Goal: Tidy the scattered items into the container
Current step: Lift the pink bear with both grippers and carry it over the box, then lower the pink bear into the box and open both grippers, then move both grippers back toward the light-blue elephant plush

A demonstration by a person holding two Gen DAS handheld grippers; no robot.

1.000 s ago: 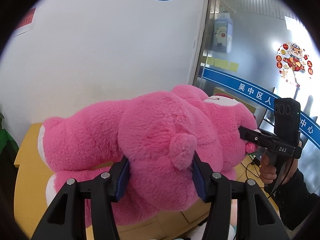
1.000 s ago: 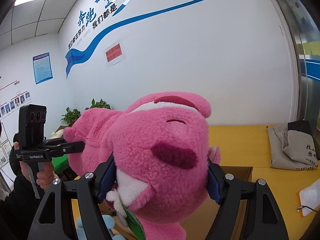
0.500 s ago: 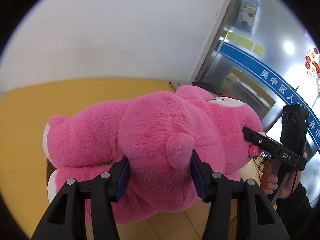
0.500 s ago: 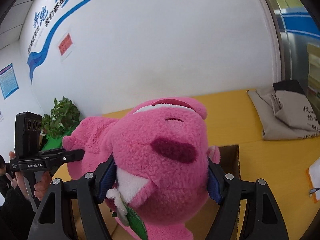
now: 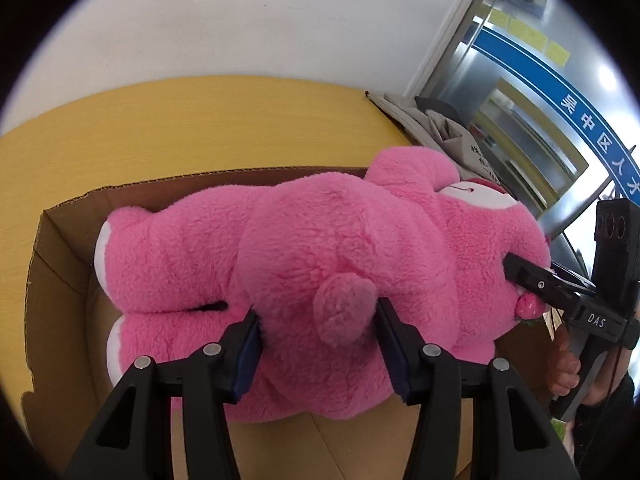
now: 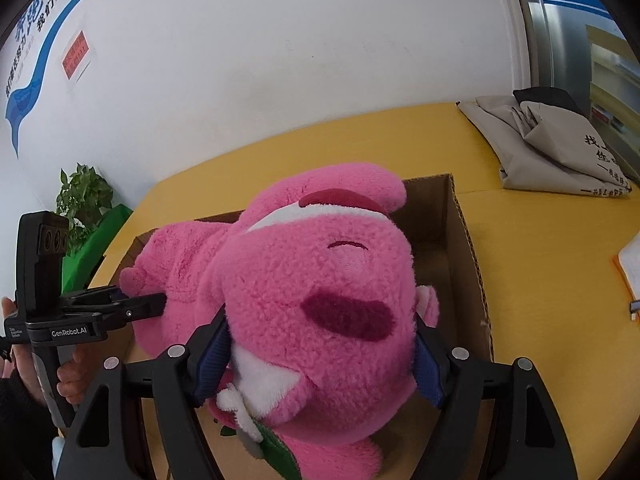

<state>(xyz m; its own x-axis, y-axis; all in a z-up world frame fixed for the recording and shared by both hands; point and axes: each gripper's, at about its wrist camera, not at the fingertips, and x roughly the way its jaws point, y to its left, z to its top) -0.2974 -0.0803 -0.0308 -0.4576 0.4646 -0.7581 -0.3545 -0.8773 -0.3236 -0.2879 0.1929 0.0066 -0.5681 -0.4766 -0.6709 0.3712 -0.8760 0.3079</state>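
Note:
A big pink plush bear (image 5: pixel 304 264) lies sideways over an open cardboard box (image 5: pixel 60 248). My left gripper (image 5: pixel 320 352) is shut on the bear's rump, beside its small tail. My right gripper (image 6: pixel 320 364) is shut on the bear's head (image 6: pixel 320 280), its pads pressed into both cheeks. The box also shows in the right wrist view (image 6: pixel 460 240), under and behind the head. The bear's legs are inside the box's left end. Whether the bear touches the box floor is hidden.
The box stands on a yellow table (image 5: pixel 200 120) against a white wall. A folded grey cloth bag (image 6: pixel 560 148) lies at the table's far right. A green plant (image 6: pixel 80 196) stands at the left. White paper (image 6: pixel 632 264) lies at the right edge.
Both grippers have carried the bear downward. The cardboard box has come into view beneath it, and the bear now hangs low over the box with its legs inside.

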